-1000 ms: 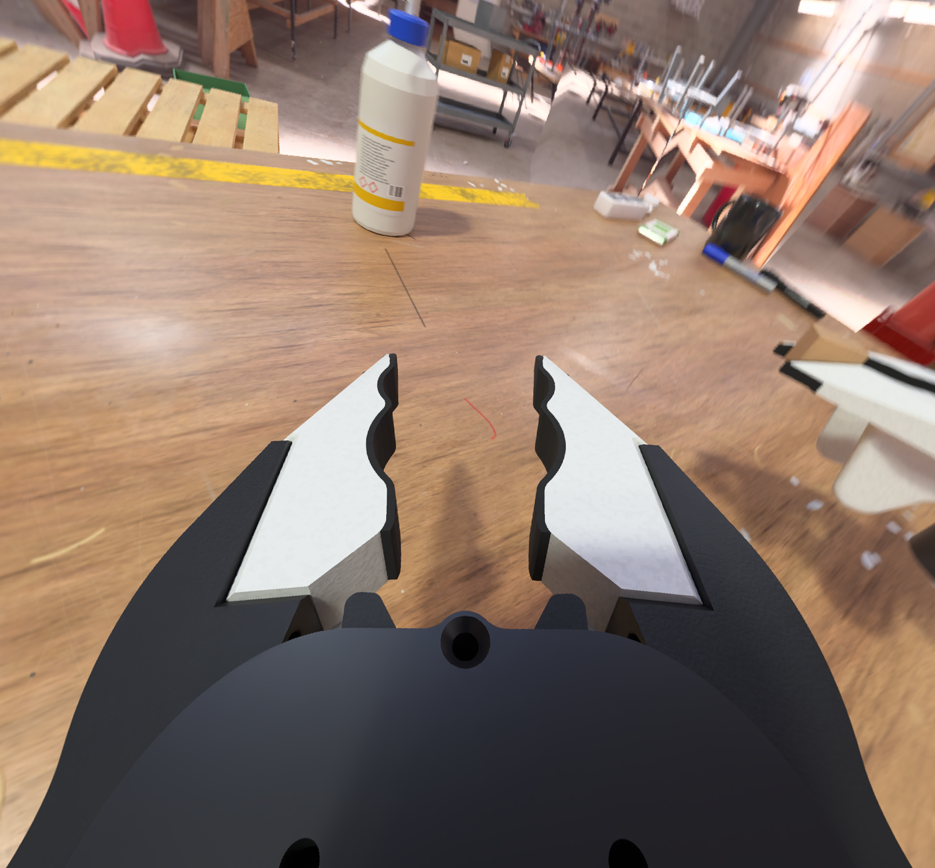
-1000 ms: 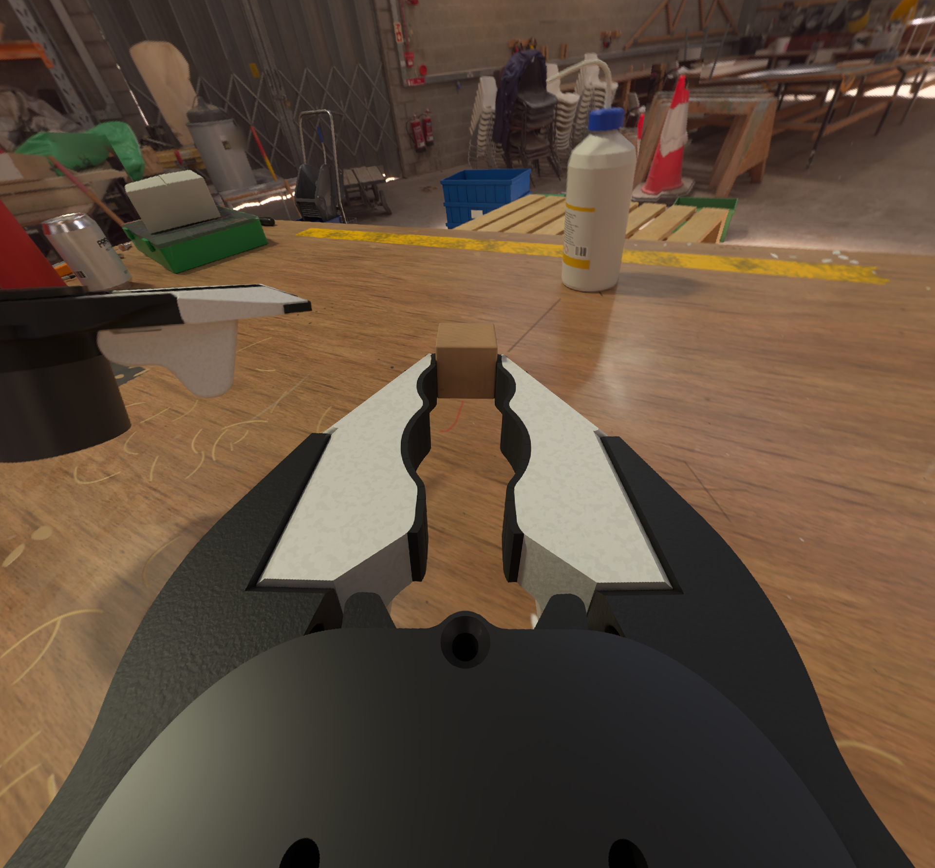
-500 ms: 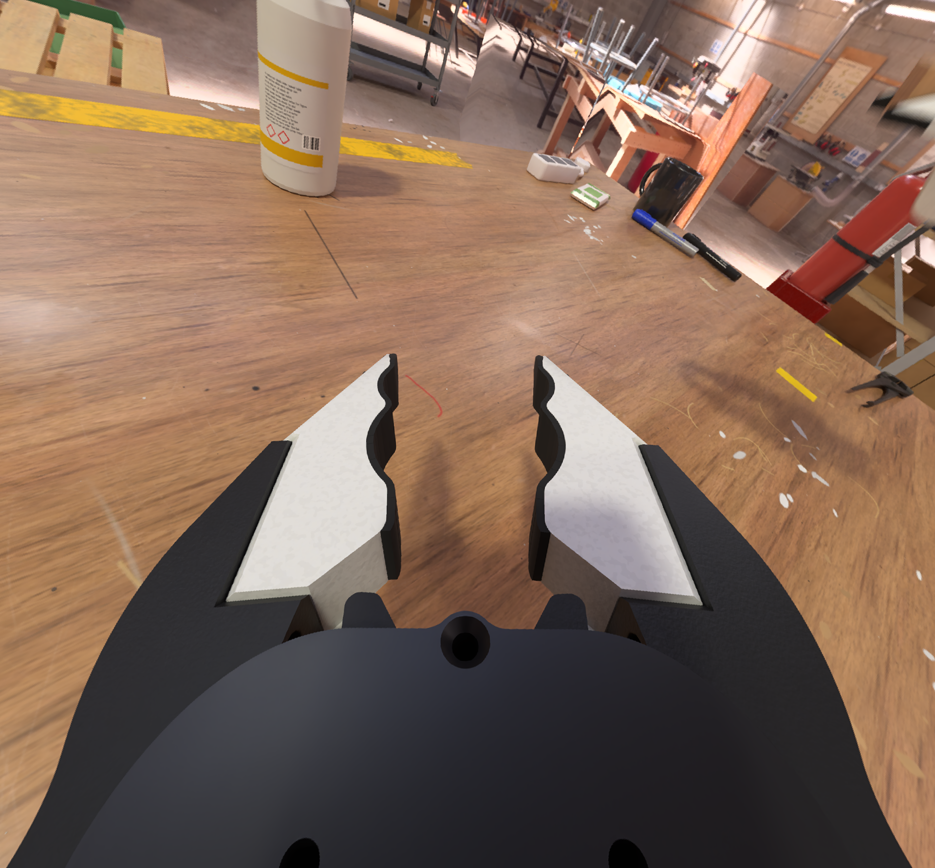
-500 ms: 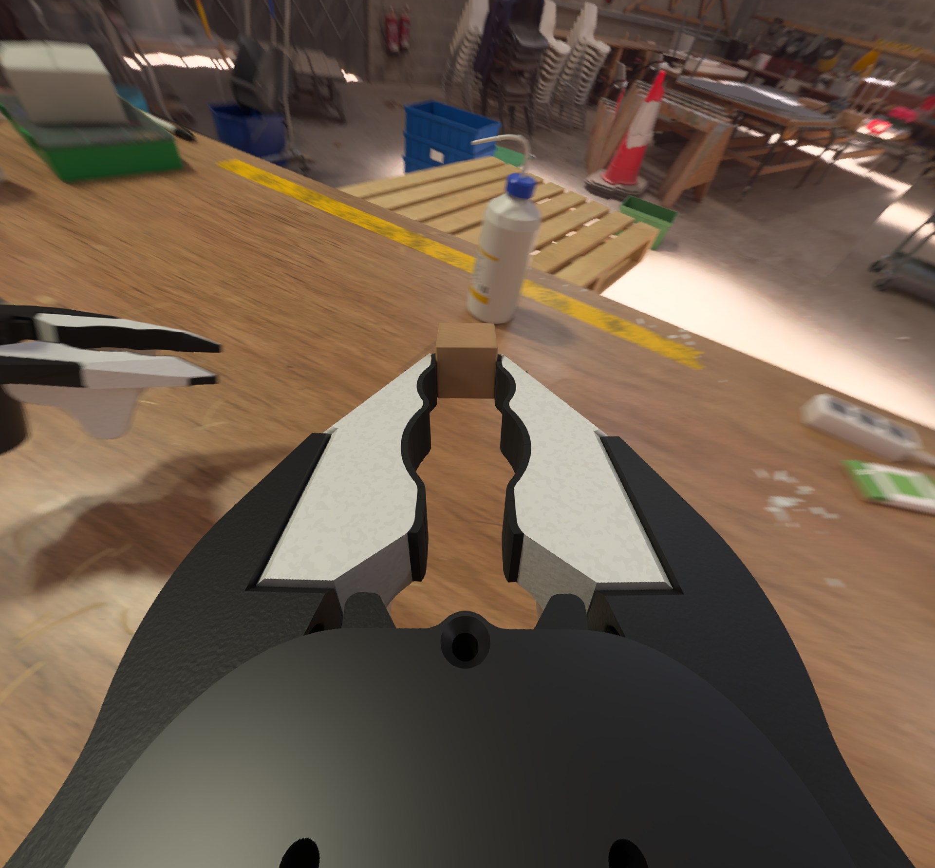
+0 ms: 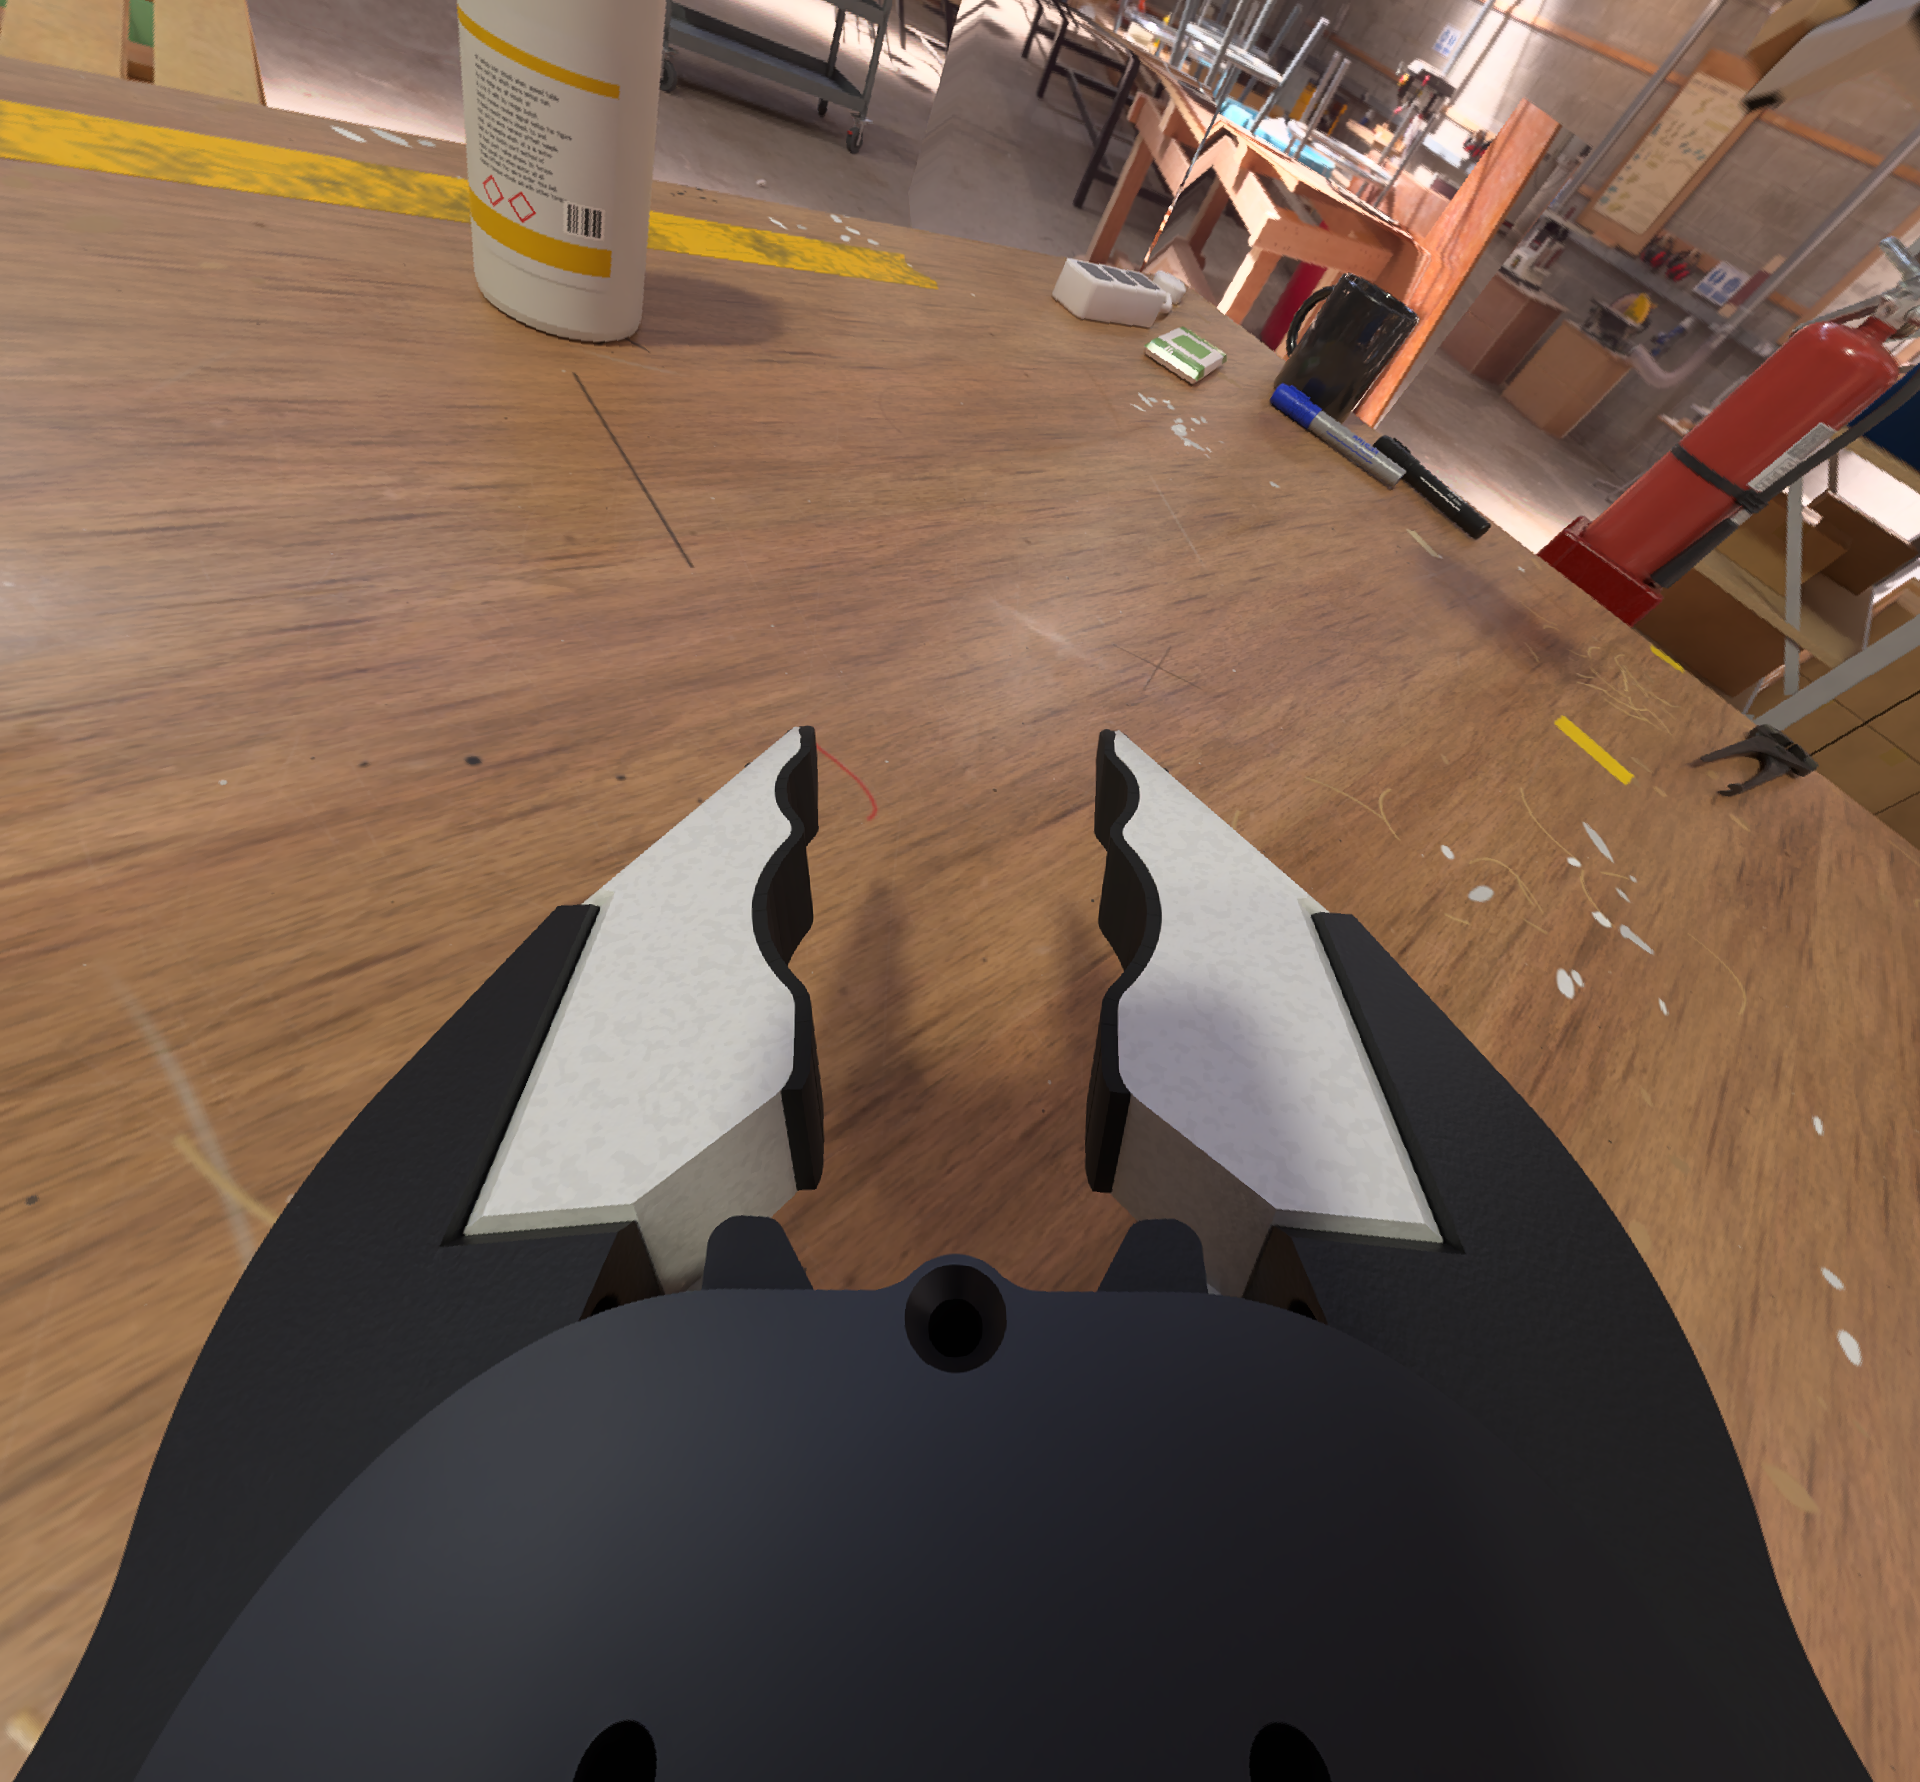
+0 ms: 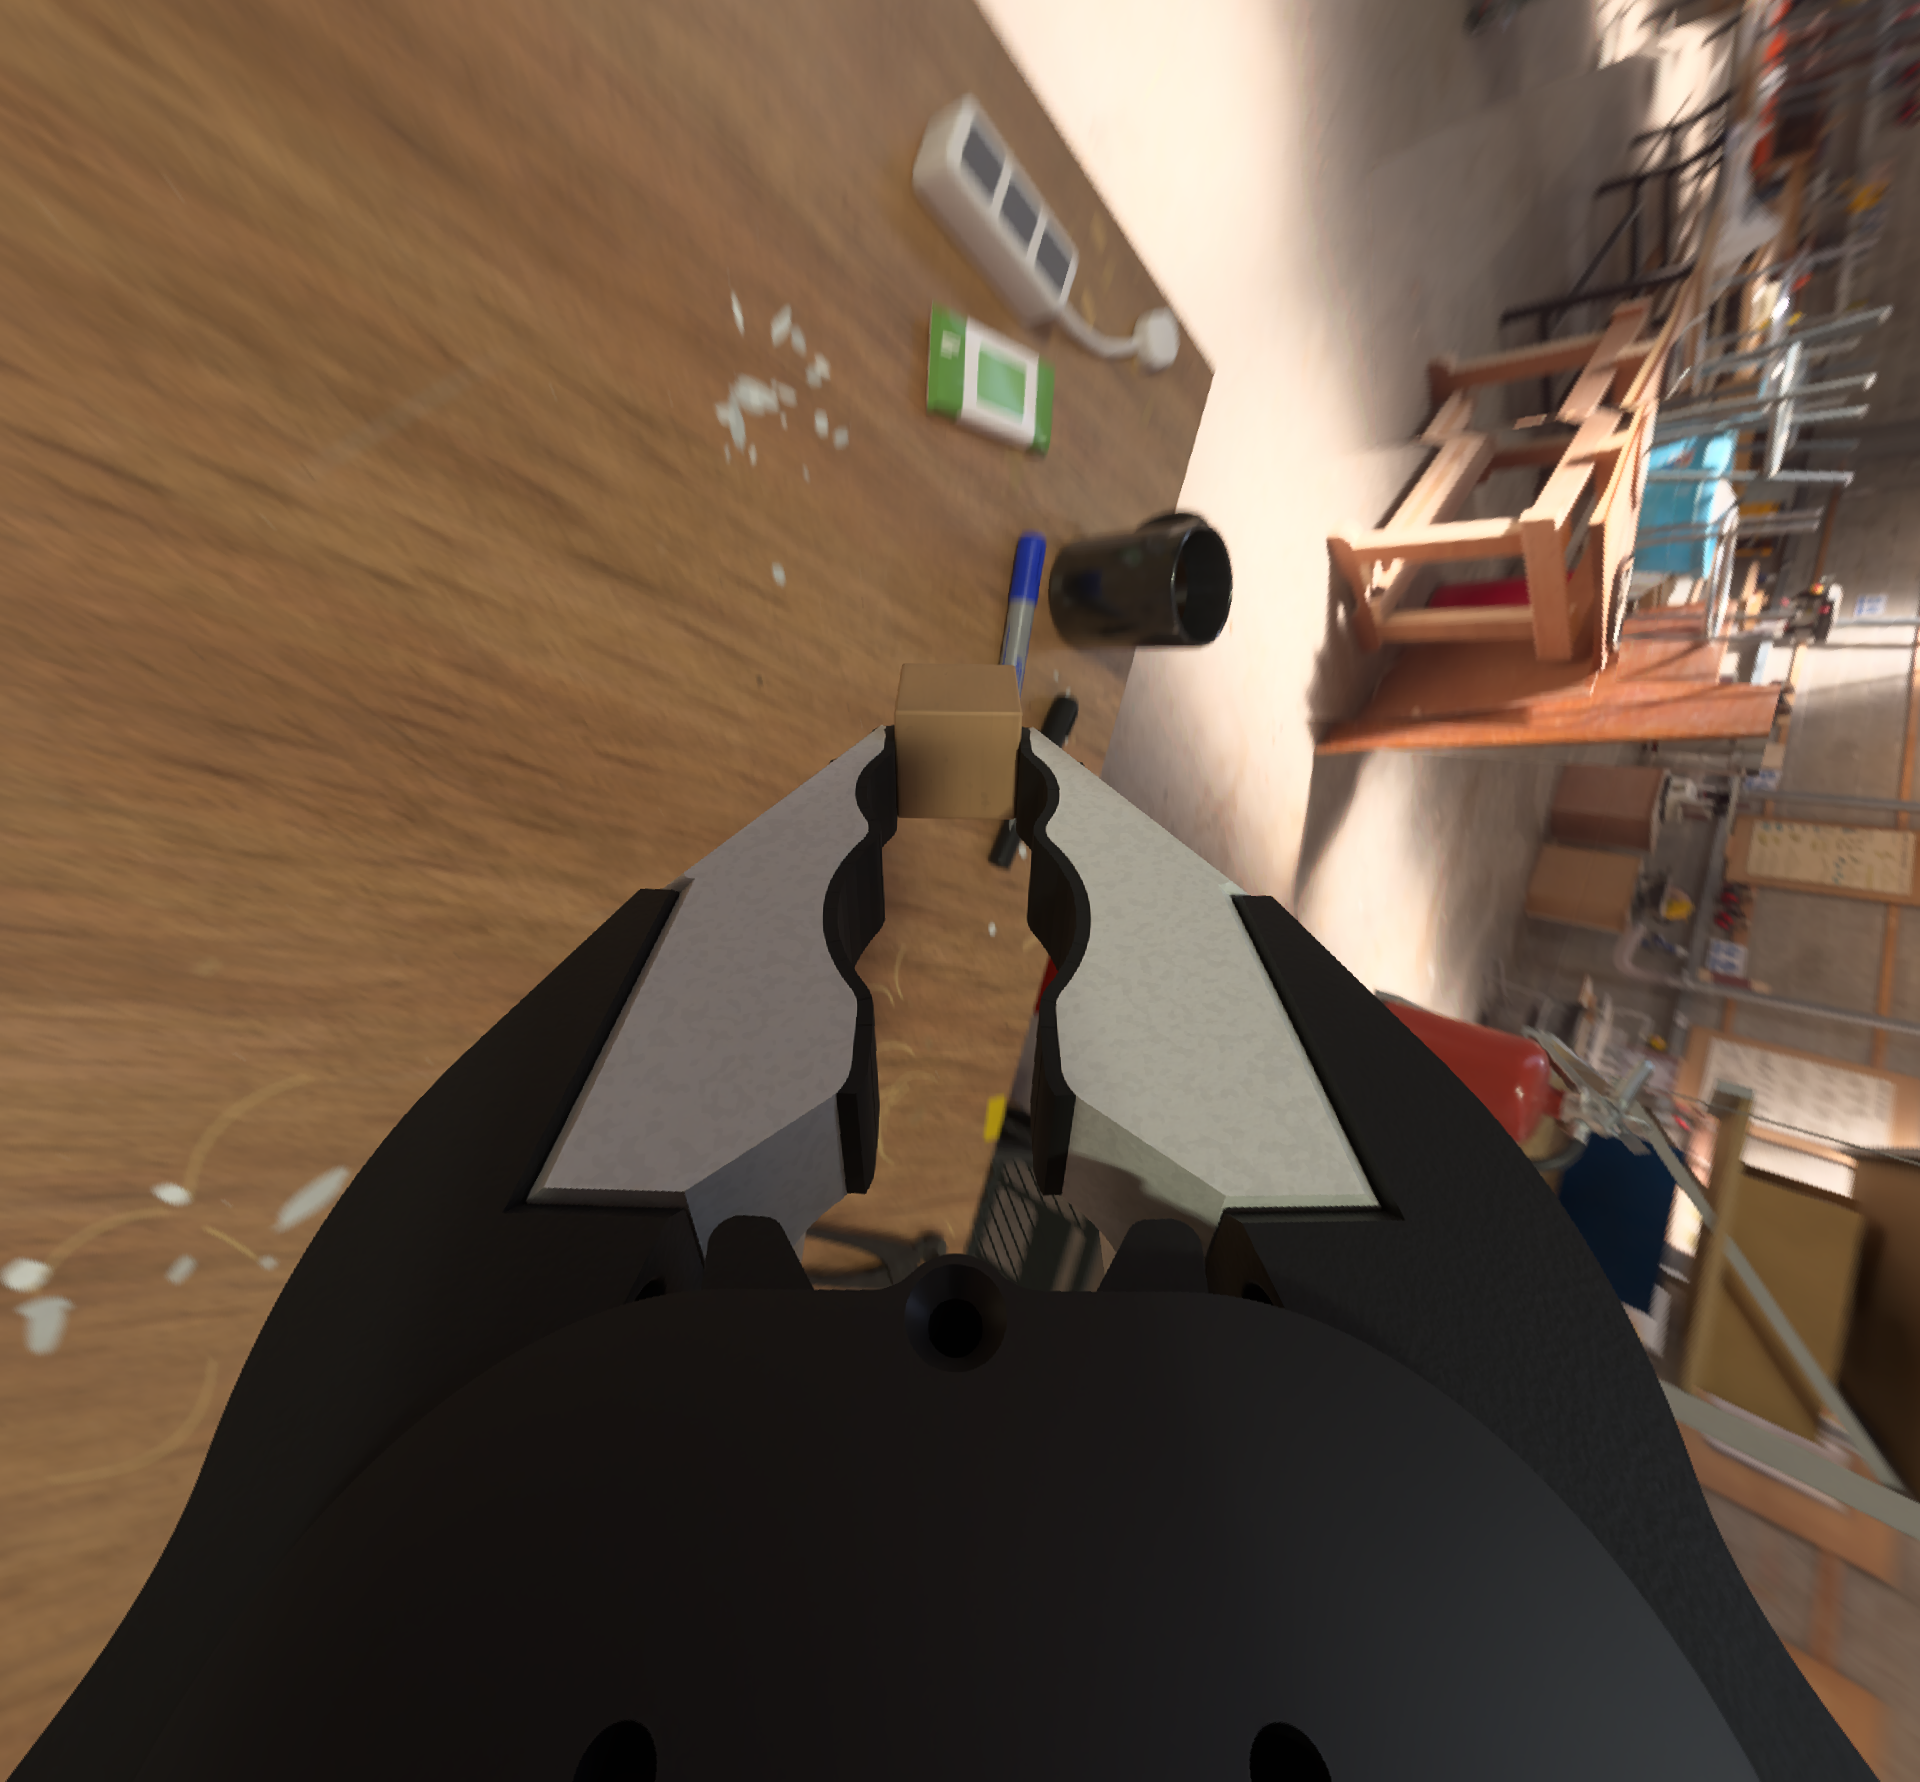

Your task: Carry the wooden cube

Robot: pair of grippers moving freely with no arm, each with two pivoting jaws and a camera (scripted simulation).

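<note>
Two tools show, one in each wrist view. The right tool (image 6: 956,745) pinches the wooden cube (image 6: 956,756) between its fingertips, with one flat face turned toward the camera and its top face lit. Being a cube, it has no long axis; its edges line up squarely with the fingers. The cube is held above the tabletop (image 6: 364,485), near that surface's edge, and this view is rolled so the tabletop runs up the left side. Beyond the cube lie a blue-capped marker (image 6: 1021,605), a black mug (image 6: 1143,581) on its side in this view, a green and white packet (image 6: 992,379) and a white power strip (image 6: 997,210).

The left tool (image 5: 956,756) is spread wide with nothing between its fingers, hovering over the tabletop (image 5: 312,589). A white bottle (image 5: 556,101) with a yellow band stands upright ahead of it, to the left.
</note>
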